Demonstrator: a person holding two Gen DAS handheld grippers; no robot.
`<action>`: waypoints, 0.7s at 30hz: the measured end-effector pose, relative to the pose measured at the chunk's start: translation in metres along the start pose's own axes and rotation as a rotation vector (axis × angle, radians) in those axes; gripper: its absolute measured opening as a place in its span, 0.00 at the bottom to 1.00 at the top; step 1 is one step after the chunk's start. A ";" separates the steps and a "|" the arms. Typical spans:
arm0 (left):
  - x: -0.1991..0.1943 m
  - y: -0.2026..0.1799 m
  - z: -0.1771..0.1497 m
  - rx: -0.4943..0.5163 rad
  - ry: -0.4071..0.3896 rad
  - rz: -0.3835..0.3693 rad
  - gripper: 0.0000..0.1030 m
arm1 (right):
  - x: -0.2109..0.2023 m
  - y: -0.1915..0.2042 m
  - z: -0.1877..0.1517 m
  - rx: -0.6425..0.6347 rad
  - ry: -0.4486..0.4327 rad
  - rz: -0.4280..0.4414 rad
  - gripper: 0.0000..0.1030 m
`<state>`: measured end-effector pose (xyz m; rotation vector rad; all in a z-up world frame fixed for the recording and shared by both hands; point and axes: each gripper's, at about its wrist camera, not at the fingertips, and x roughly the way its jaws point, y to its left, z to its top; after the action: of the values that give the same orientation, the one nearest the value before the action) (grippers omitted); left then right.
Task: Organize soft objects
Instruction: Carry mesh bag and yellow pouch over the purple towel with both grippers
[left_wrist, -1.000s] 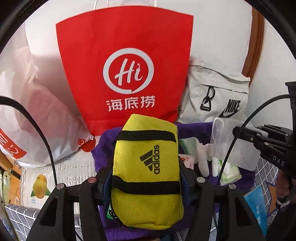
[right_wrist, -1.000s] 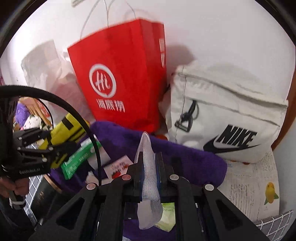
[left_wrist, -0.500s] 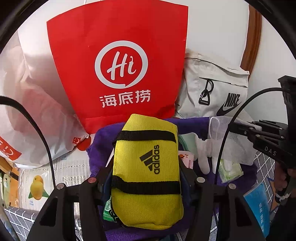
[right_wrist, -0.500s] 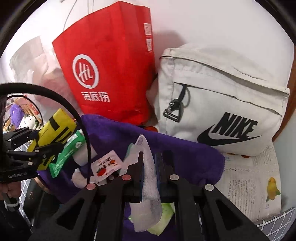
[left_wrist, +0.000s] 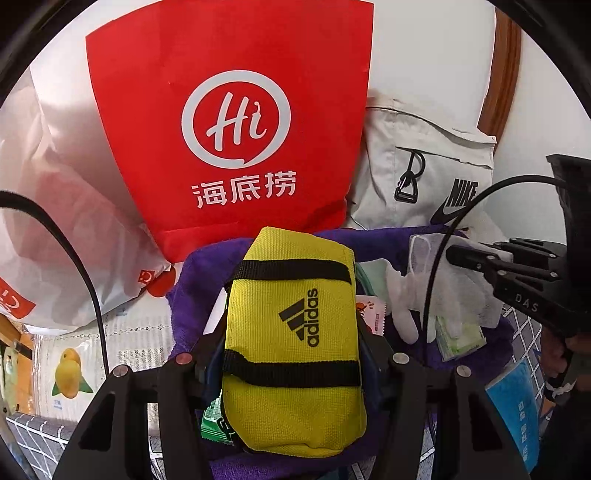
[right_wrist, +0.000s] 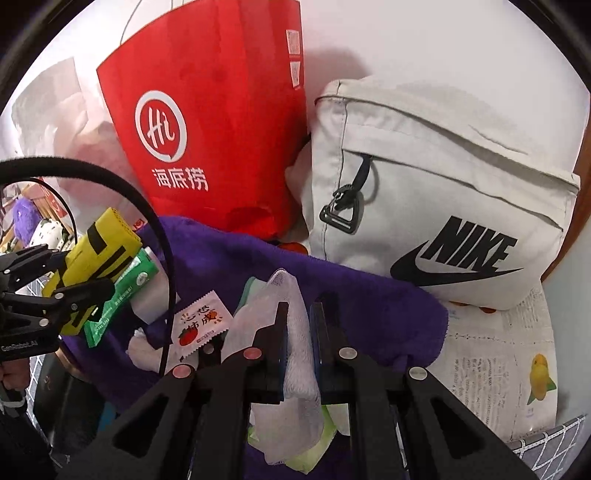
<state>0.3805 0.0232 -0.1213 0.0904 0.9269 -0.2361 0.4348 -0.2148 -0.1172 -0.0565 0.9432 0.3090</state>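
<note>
My left gripper (left_wrist: 291, 354) is shut on a yellow Adidas pouch (left_wrist: 293, 332) with black straps, held above a purple towel (left_wrist: 199, 273). From the right wrist view the same pouch (right_wrist: 98, 251) shows at the left, clamped in that gripper (right_wrist: 74, 280). My right gripper (right_wrist: 297, 332) is shut on a white mesh glove (right_wrist: 295, 354), whose lower end hangs down over the purple towel (right_wrist: 369, 295). In the left wrist view the glove (left_wrist: 436, 288) and the right gripper (left_wrist: 476, 258) are at the right. Loose on the towel lie a green packet (right_wrist: 125, 295), a strawberry sachet (right_wrist: 201, 325) and a pale green pack (left_wrist: 458, 336).
A red paper bag (left_wrist: 236, 122) stands at the back against the wall, with a white plastic bag (left_wrist: 55, 206) to its left and a cream Nike bag (right_wrist: 436, 195) to its right. Printed paper with a mango picture (right_wrist: 517, 362) covers the surface, and a blue booklet (left_wrist: 517, 406) lies at the right.
The right gripper has sunk with the glove toward the towel, and its view has swung right onto the Nike bag. The left gripper still clamps the pouch and has barely shifted.
</note>
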 end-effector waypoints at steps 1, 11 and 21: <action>0.000 0.000 0.000 0.000 0.002 -0.001 0.55 | 0.002 0.001 0.000 0.000 0.005 0.004 0.10; 0.004 -0.003 -0.001 0.010 0.014 -0.010 0.55 | 0.013 0.010 -0.003 -0.021 0.041 0.034 0.10; 0.008 0.007 0.000 -0.018 0.030 -0.018 0.55 | 0.025 0.011 -0.005 0.009 0.081 0.123 0.14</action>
<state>0.3871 0.0288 -0.1275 0.0690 0.9594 -0.2441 0.4411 -0.1992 -0.1389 -0.0028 1.0306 0.4191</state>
